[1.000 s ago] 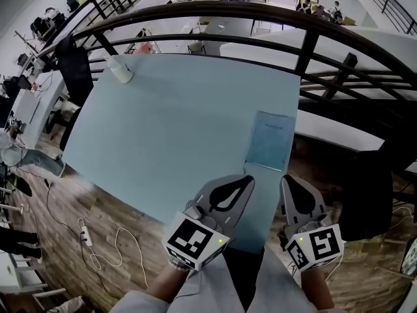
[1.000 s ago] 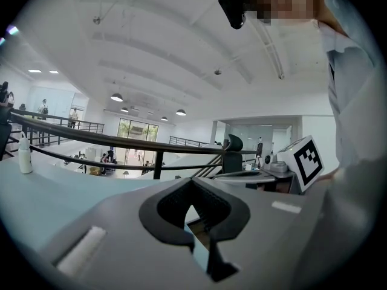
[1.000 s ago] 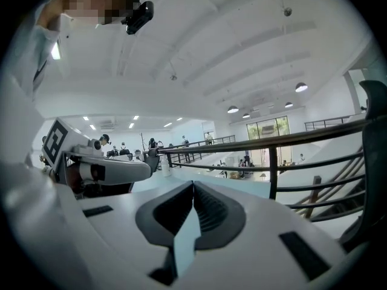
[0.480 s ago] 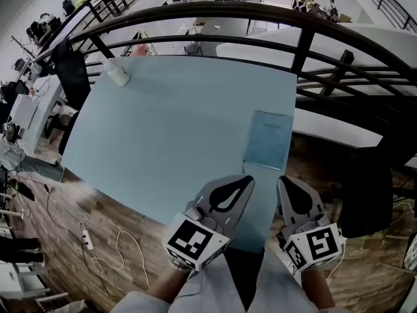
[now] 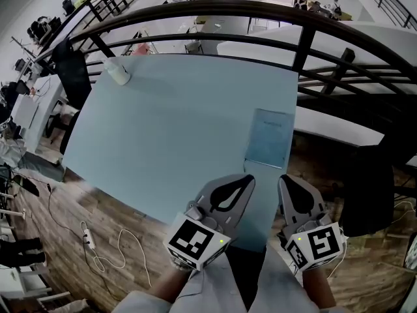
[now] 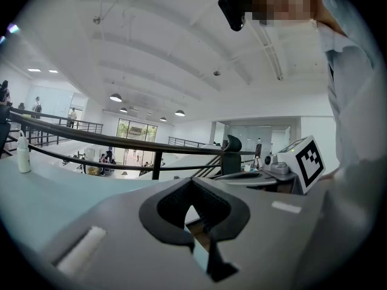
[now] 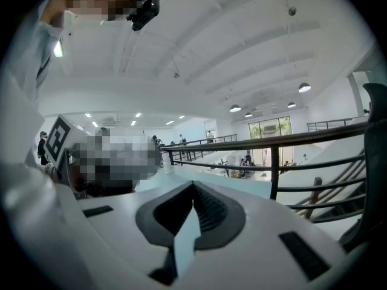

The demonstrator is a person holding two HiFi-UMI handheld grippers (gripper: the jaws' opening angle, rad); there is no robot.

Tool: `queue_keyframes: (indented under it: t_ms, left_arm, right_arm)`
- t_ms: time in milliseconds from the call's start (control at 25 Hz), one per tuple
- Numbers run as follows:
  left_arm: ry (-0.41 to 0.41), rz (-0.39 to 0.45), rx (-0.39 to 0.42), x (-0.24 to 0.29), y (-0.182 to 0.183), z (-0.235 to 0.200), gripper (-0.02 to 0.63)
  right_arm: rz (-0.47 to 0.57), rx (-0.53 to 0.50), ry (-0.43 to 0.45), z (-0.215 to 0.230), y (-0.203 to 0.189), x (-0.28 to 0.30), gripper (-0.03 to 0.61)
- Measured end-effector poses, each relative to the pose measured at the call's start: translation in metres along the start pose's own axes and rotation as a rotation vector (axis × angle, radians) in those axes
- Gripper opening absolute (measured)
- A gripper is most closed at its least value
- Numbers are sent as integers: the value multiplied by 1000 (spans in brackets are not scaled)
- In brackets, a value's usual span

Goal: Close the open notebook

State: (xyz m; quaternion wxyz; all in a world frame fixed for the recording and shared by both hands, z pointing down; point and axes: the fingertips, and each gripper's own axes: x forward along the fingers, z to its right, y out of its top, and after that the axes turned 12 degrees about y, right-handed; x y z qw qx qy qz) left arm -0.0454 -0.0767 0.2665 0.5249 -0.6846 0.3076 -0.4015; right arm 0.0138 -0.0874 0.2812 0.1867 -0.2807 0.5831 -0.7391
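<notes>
A thin light-blue notebook (image 5: 269, 137) lies flat and closed on the pale blue table (image 5: 169, 122), near its right edge. My left gripper (image 5: 246, 178) hovers over the table's near edge, short of the notebook, jaws shut and empty. My right gripper (image 5: 288, 178) is beside it on the right, also shut with nothing in it. In the left gripper view the left gripper (image 6: 192, 182) shows its jaws meeting at the tip. In the right gripper view the right gripper (image 7: 193, 184) is likewise closed tip to tip. Neither gripper view shows the notebook.
A white bottle (image 5: 118, 70) stands at the table's far left corner. A dark curved railing (image 5: 306, 25) runs behind and to the right of the table. A power strip and cable (image 5: 91, 240) lie on the wooden floor at left.
</notes>
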Motion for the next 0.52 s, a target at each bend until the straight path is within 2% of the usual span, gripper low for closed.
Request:
queue_keyframes:
  t_ms: [520]
  left_arm:
    - [1,-5,-8,3,-3,3,5]
  right_arm:
    - [-28,4,0,3,-9,-1,2]
